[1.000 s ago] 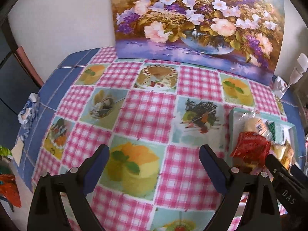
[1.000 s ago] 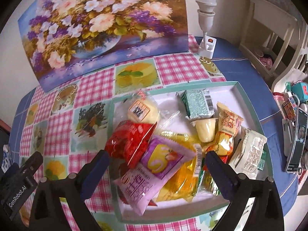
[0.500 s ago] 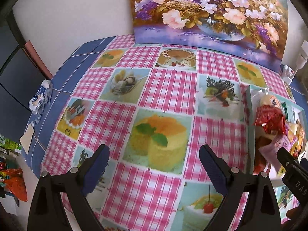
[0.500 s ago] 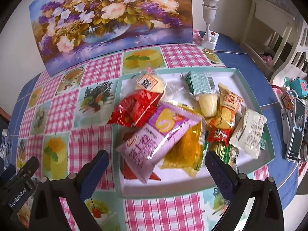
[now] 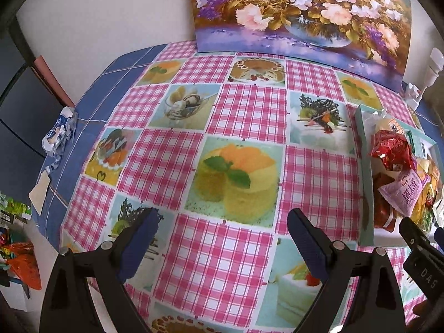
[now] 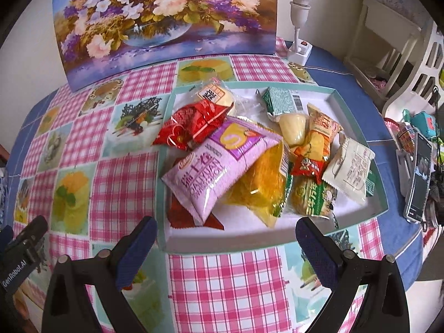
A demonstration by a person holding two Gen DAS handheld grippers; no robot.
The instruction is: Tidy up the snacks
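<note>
Snacks: a mixed pile in the shallow teal-rimmed tray (image 6: 358,116), which fills the centre and right of my right wrist view and shows only at the right edge of my left wrist view. On top lies the lilac packet (image 6: 219,163), overlapping a yellow transparent bag (image 6: 260,188) below it and touching the red packet (image 6: 191,127) at upper left. At the tray's right side: white wrapper (image 6: 349,169), green-and-yellow packet (image 6: 313,197), small red packet (image 6: 308,166). At the far end: green wrapper (image 6: 283,101), pale jelly cup (image 6: 291,127). My right gripper (image 6: 226,238) hangs over the tray's near rim, jaws wide apart, nothing between them. My left gripper (image 5: 222,230) is over bare pink-check tablecloth (image 5: 249,111), lower centre of frame, jaws likewise wide apart and empty. Flower painting (image 6: 166,14) stands along the top of both views; a white lamp (image 6: 301,19) is at its right; a phone (image 6: 419,177) lies at the right edge
</note>
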